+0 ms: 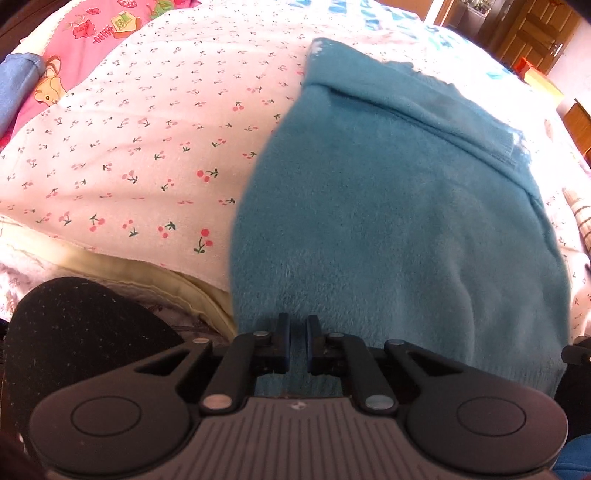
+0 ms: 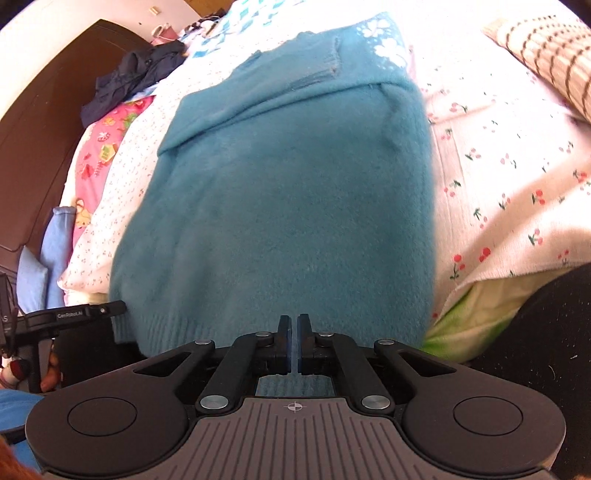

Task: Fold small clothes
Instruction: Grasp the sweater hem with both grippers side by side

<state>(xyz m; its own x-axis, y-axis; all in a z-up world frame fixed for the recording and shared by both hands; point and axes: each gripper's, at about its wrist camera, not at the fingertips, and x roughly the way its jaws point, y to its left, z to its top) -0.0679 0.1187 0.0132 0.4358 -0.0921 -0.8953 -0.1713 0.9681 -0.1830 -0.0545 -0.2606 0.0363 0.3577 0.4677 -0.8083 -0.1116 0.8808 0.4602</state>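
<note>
Left wrist view. Left gripper (image 1: 298, 341) low in frame, jaws nearly together with a narrow gap, clamped on the near hem of the teal sweater (image 1: 399, 221). Sweater lies on the cherry-print sheet (image 1: 147, 147), a sleeve folded across its far part. Left of the sweater's near edge: a dark rounded object (image 1: 81, 332). Far left of the sweater: pink cartoon-print fabric (image 1: 92, 33).

One teal sweater (image 2: 280, 206) lies on one cherry-print sheet (image 1: 147, 147). One checked pillow (image 2: 550, 55), one dark clothes heap (image 2: 129, 77), two claws: left claw (image 1: 297, 341), right claw (image 2: 294, 341).
</note>
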